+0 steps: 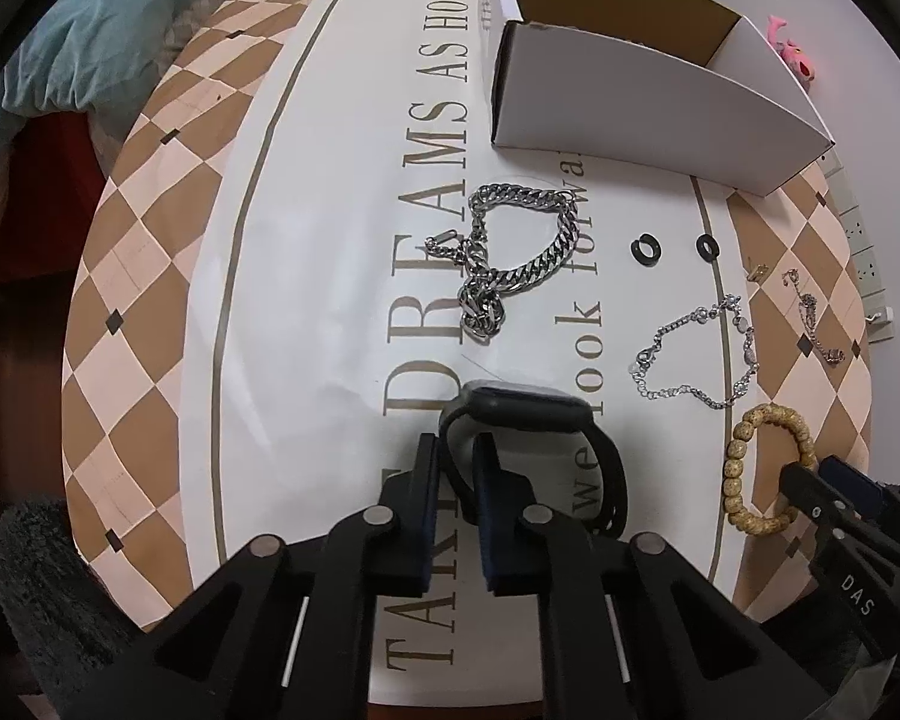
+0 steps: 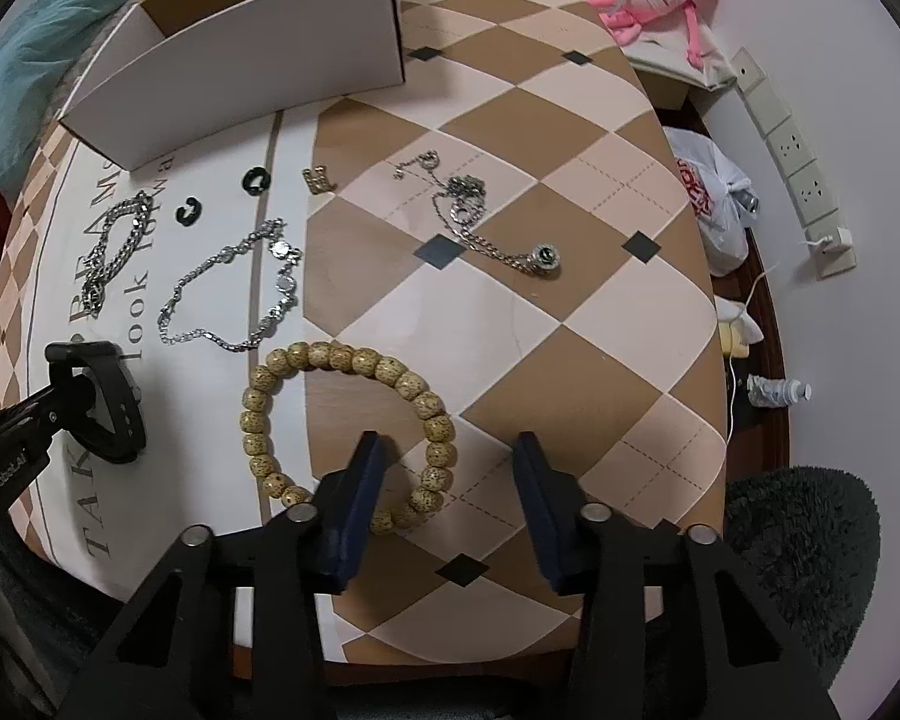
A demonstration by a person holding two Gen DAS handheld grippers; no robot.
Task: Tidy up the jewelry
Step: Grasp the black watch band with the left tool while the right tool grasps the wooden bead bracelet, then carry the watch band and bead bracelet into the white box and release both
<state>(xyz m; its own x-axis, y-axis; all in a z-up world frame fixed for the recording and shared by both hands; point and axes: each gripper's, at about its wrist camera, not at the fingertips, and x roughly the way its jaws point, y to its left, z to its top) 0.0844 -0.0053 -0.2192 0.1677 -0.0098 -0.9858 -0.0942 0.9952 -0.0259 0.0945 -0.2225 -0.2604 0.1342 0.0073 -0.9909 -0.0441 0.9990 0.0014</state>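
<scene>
Left gripper is clamping the black watch's strap between its fingers; thin hold, risking slip. Right gripper is straddling the wooden bead bracelet, jaws apart; beads could roll aside on the counter.

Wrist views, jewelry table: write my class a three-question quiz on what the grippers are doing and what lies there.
1. True or false: the left gripper is shut on the strap of the black watch.
2. The right gripper has one side of which item between its open fingers? A silver chain; B bead bracelet; C pendant.
3. How many small black rings lie on the table?
Key: 1 true; 2 B; 3 two.
</scene>
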